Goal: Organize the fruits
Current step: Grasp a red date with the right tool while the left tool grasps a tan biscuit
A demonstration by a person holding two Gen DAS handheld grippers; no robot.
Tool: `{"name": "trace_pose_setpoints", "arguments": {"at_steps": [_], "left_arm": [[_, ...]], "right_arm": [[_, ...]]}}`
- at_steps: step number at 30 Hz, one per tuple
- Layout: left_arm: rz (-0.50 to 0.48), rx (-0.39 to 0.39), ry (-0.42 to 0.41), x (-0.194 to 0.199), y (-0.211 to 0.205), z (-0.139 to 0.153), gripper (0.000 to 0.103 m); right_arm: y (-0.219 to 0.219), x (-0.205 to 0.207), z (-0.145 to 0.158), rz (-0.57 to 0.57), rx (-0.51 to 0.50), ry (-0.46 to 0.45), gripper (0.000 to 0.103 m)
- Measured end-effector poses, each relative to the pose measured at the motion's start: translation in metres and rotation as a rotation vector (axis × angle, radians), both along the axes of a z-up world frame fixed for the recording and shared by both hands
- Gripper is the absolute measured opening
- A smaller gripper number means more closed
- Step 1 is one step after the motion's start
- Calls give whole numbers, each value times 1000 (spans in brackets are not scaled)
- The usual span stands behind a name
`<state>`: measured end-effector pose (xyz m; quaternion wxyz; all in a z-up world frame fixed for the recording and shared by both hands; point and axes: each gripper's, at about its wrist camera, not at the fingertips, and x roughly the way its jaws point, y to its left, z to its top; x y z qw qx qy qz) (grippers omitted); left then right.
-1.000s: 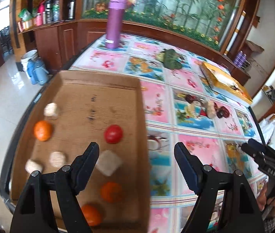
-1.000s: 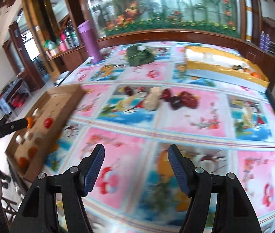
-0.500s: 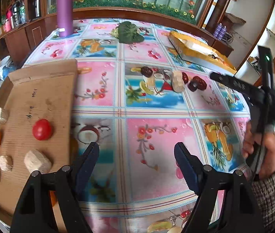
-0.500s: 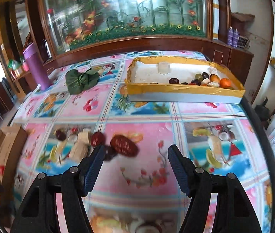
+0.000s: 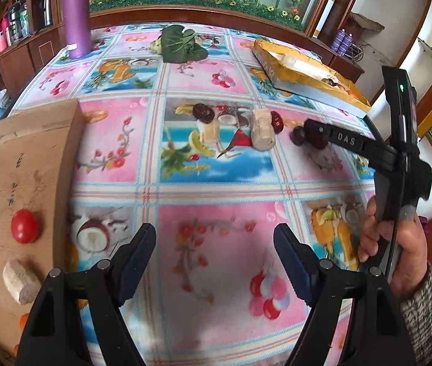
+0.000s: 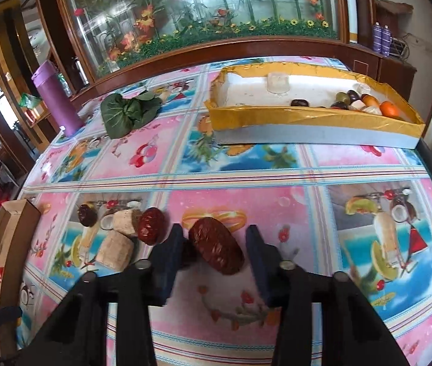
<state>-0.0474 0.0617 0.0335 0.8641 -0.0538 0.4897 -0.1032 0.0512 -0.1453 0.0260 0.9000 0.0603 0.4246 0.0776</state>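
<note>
Now: right gripper (image 6: pixel 214 251) straddling a red date (image 6: pixel 216 249) on the table (image 6: pixel 277 167), jaws wide, gripping nothing yet.

Left gripper (image 5: pixel 214 256) open and empty, hovering near the cardboard tray (image 5: pixel 33 158). Likely risk: closing off-centre, nudging a smaller dark fruit (image 6: pixel 189 252) tucked against the left jaw, or rolling the date away; yellow box (image 6: pixel 313 122) well beyond.

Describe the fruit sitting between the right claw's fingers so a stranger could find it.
On the fruit-print tablecloth, look at the loose cluster left of centre. The big red date lies rightmost, between the open right claw; it is the largest, oval and wrinkled.
</note>
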Motion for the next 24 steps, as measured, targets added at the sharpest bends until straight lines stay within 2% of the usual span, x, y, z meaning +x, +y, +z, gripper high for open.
{"name": "trace_pose_setpoints", "arguments": {"at_steps": [2,5,11,12,15,17,19,24], "left_arm": [[3,2,-15,11,-7,3,79],[3,15,-27,32,-21,3,79],[-24,46,-51,73,-52,-8,77],[-29,63,-55,79,-57,-10,75],[-59,103,-64,93,-69,-17,60],[-78,98,-46,100,-72,-22,48],[-92,93,-43,103,-75,-26,45],[-101,157,-70,101,-83,-29,44]], "right_arm": [[-9,-1,0,-45,-22,8,36],[-27,-1,-1,-79,25,29,36],[-54,3,-3,-76,209,69,36],[-56,4,-4,-76,220,77,36],[-60,6,-7,-78,247,94,36],[-63,8,-9,-82,269,106,36],[-63,9,-9,-75,278,113,37],[-53,8,-6,-43,227,114,37]]}}
